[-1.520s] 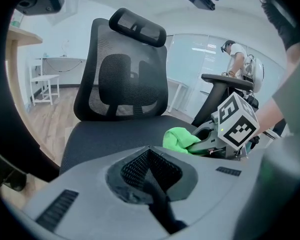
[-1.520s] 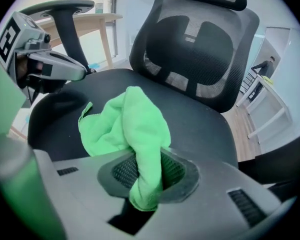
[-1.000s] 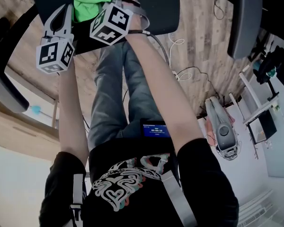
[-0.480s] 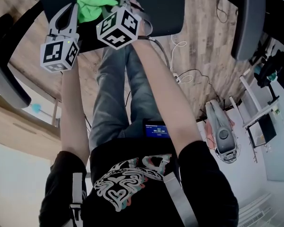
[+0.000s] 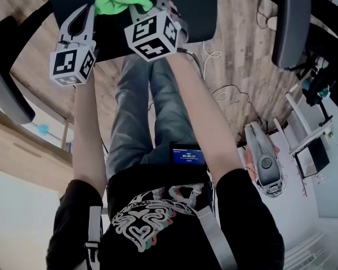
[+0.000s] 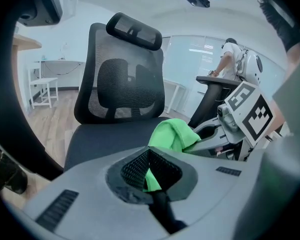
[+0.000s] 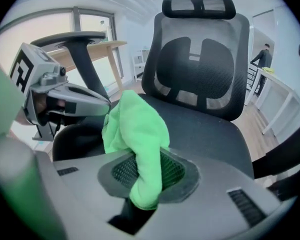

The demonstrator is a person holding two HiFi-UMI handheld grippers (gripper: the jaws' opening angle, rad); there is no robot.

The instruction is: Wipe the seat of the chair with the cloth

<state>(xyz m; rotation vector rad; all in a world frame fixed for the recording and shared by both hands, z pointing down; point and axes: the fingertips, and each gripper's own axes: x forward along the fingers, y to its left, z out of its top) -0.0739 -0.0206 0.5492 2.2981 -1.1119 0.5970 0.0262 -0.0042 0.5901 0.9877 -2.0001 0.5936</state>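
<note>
My right hand-held gripper (image 7: pixel 149 176) is clamped on the cloth (image 7: pixel 135 126), which bunches up past the jaws and hangs out below them. My left hand-held gripper (image 6: pixel 150 173) has its jaws drawn nearly together on a thin strip of the same cloth. The cloth sits between both grippers over the front of the seat (image 7: pixel 205 129). Contact with the seat cannot be confirmed. The backrest (image 7: pixel 200 59) stands upright beyond.
</note>
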